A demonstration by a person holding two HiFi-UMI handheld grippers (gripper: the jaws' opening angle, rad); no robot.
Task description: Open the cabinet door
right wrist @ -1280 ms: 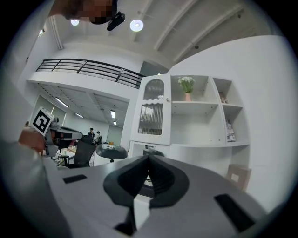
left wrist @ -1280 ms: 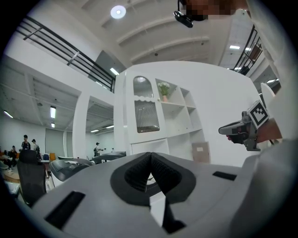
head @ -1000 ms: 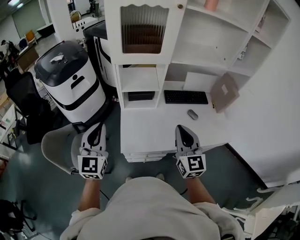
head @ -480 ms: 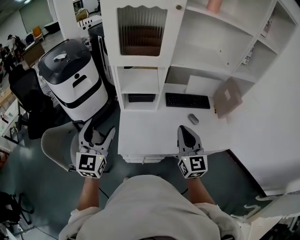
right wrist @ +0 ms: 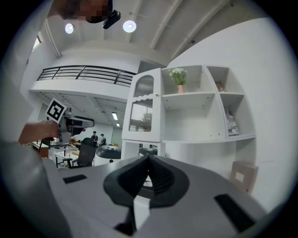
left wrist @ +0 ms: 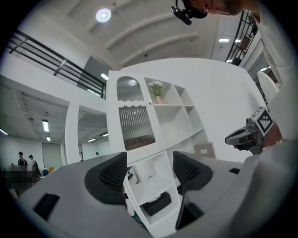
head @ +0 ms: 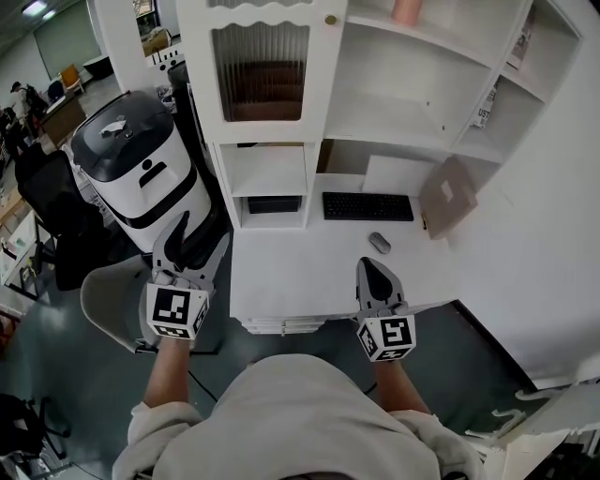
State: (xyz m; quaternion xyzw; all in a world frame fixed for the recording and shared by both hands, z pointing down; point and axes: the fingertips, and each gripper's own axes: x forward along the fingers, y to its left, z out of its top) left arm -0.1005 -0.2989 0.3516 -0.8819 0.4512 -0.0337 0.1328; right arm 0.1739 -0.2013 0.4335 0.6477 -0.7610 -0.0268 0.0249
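Note:
The white cabinet door (head: 262, 70) has a ribbed glass pane and a small brass knob (head: 330, 20) at its upper right; it is closed, at the top left of the shelf unit. It also shows as the door (left wrist: 135, 121) and the door (right wrist: 143, 111). My left gripper (head: 195, 234) hovers by the desk's left edge, well short of the door. Its jaws are opening, with nothing between them (left wrist: 149, 172). My right gripper (head: 373, 269) hangs over the desk's front edge, shut and empty (right wrist: 149, 174).
The white desk (head: 300, 277) carries a keyboard (head: 367, 206), a mouse (head: 380, 243) and a leaning brown board (head: 448, 195). To the left stand a white and black machine (head: 141, 169), a grey chair (head: 108, 300) and a black office chair (head: 52, 202).
The left gripper's jaws have gone from shut to wide apart, and it has moved forward and up towards the shelf unit. The right gripper has shifted a little.

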